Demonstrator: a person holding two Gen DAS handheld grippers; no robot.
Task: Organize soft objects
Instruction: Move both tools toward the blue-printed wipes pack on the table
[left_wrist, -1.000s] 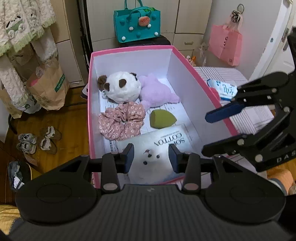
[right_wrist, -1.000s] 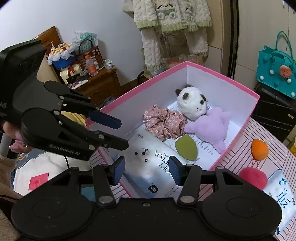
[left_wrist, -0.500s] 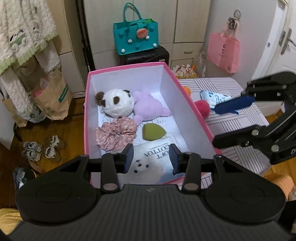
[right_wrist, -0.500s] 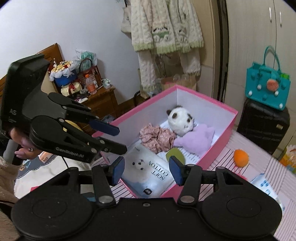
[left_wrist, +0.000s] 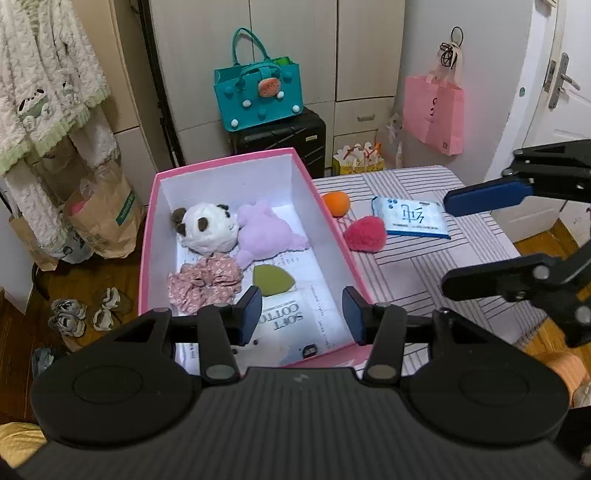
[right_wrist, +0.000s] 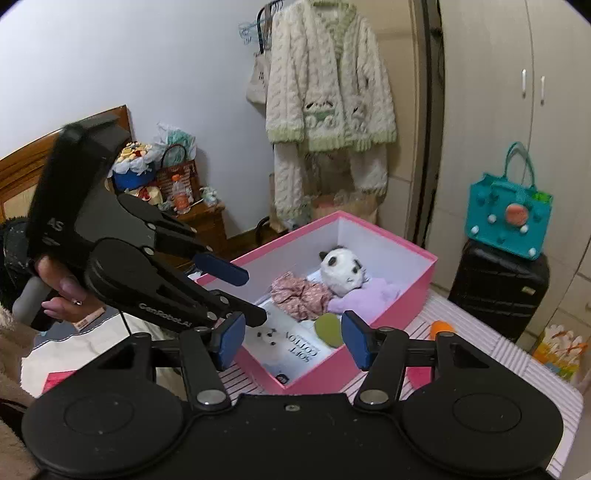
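The pink box (left_wrist: 151, 236) holds a panda plush (left_wrist: 207, 229), scrunchie (left_wrist: 205, 282) and cotton pack (left_wrist: 295, 325), beneath the left gripper (left_wrist: 301, 314) and right gripper (right_wrist: 291, 341), both empty, jaws just opening, with a red pompom (left_wrist: 365, 234) outside.

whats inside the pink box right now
In the pink box: a panda plush, a purple plush, a floral scrunchie, a green sponge and a soft cotton tissue pack. The gripper covers the box's near end.
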